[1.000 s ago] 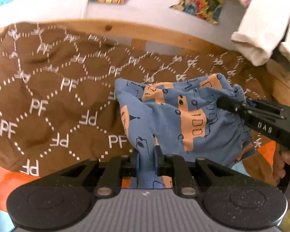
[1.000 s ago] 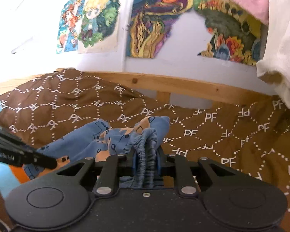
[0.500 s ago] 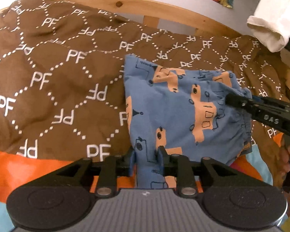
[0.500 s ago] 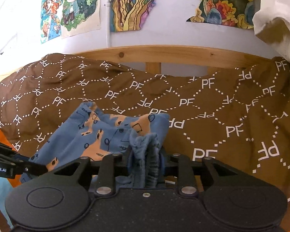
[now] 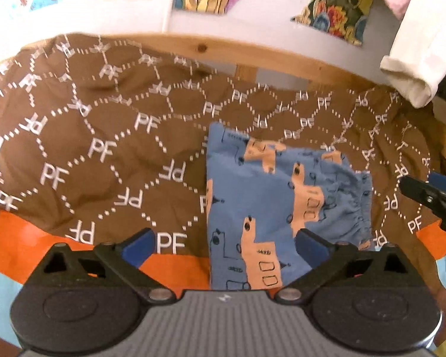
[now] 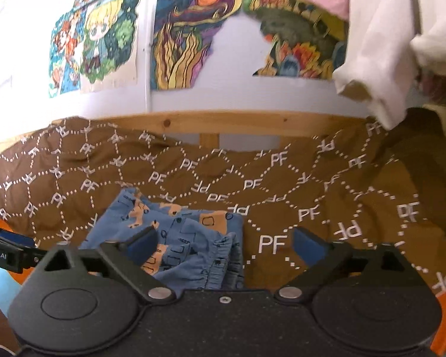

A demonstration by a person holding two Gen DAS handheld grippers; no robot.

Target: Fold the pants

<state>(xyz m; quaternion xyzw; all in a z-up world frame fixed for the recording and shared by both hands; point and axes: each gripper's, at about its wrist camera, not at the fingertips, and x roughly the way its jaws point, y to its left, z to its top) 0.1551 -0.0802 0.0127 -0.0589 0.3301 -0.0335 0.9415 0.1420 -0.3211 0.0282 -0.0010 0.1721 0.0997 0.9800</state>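
Release step: pants (image 5: pixel 276 208) are laid folded at frame centre on the bedspread (image 5: pixel 104 148); left gripper (image 5: pixel 226 242) and right gripper (image 6: pixel 226 245) fingers are opening, nothing gripped. Next, likely a smoothing or another fold.

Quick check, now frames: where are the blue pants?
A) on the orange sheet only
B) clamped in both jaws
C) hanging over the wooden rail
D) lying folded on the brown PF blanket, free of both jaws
D: the pants lie folded on the brown blanket, and the left gripper and right gripper show jaws opening wide, pads clear of the cloth.
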